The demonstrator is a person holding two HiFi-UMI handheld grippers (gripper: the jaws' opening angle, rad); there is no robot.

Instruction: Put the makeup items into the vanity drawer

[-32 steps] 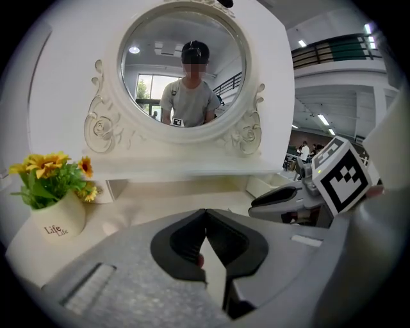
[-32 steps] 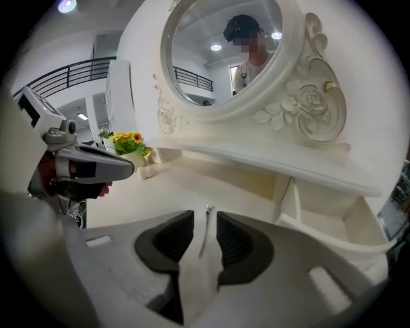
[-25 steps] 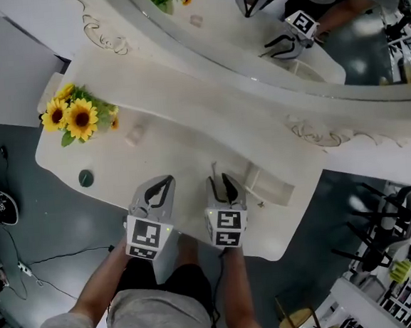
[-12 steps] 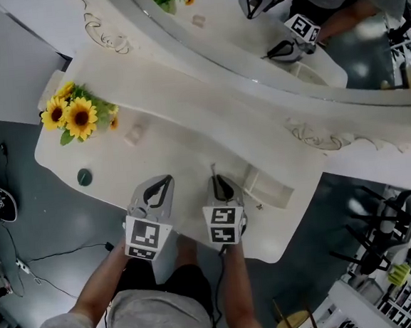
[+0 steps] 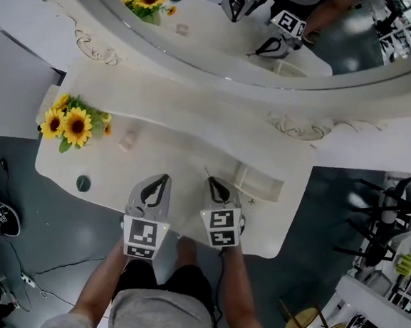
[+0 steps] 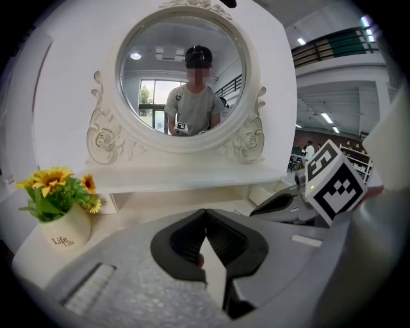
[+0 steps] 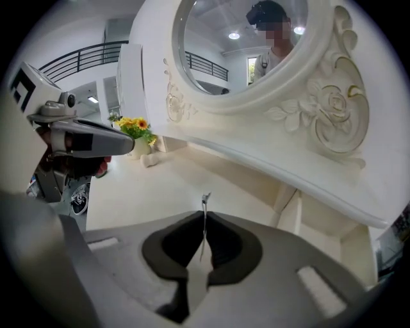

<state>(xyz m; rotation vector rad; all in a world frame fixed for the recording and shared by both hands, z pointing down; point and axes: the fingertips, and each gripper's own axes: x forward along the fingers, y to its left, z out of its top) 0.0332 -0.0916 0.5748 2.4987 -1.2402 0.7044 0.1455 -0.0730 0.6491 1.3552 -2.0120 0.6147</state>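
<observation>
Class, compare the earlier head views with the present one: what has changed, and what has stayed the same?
The right gripper has just been closing its jaws, and they now pinch a thin metal tool. The left gripper, the sunflowers and the small jar stayed as they were.

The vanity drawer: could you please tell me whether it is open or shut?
Open: the drawer juts out from under the mirror shelf, its inside visible from above.

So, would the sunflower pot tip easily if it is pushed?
Probably yes: the sunflower pot carries sunflowers spreading wider than its small body, so a high push may topple it. It looks ceramic, so likely fragile.
</observation>
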